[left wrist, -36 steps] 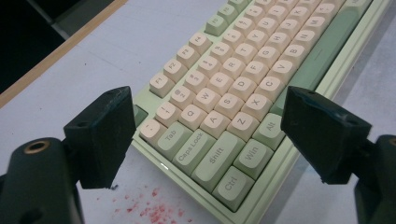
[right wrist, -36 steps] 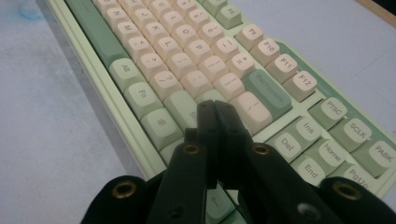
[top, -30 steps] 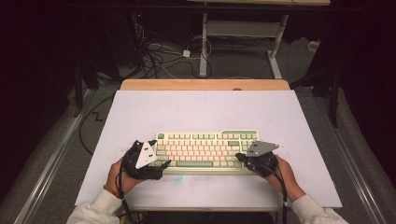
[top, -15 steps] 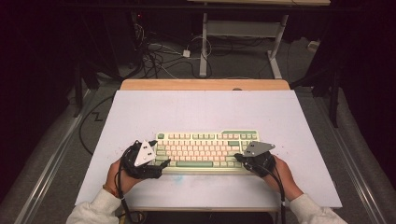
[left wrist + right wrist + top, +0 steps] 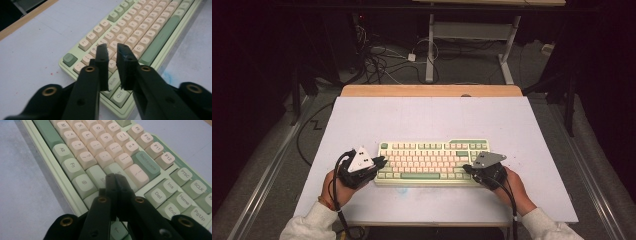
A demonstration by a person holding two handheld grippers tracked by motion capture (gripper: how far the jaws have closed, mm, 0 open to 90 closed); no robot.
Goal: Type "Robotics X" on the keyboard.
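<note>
Keyboard: pale green case, cream letter keys, darker green space bar and modifiers, lying flat near the front edge of the white table. Left gripper over its left end, jaws just closing to a narrow gap, nothing between. Right gripper over the right end, jaws pressed together, empty.

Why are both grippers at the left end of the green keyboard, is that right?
Not quite. Just the left gripper is at the left end of the keyboard, over the Shift and Ctrl keys. The right gripper is at the right end, by the arrow and Del keys. The high view shows one at each end.
</note>
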